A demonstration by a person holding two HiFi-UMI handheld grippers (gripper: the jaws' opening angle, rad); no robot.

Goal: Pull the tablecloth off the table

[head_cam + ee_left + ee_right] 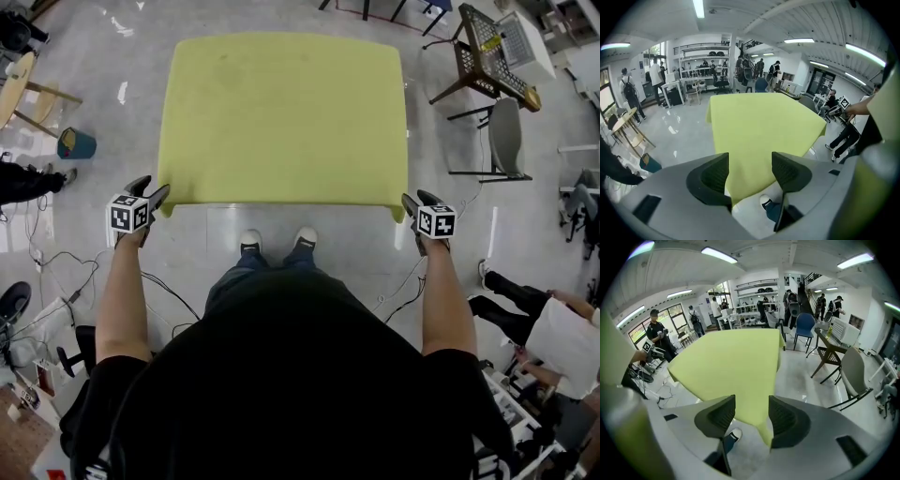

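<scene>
Both left gripper (pixel 150 190) and right gripper (pixel 419 199), jaws released, straddle tablecloth (pixel 281 112) corners; chairs (pixel 483 61), bin (pixel 77 143) nearby.

Black short-sleeve tee (pixel 281 394), blue jeans (pixel 246 274), white sneakers (pixel 250 241). Grey-bodied left gripper (pixel 750 161) and right gripper (pixel 752 405), black ribbed pads (pixel 715 176), each wearing a white cube (pixel 128 214) with black square markers.

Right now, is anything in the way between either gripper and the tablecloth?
Nothing visible. The left gripper and right gripper each have open jaws straddling a near corner of the tablecloth, pads not pressing it.
</scene>
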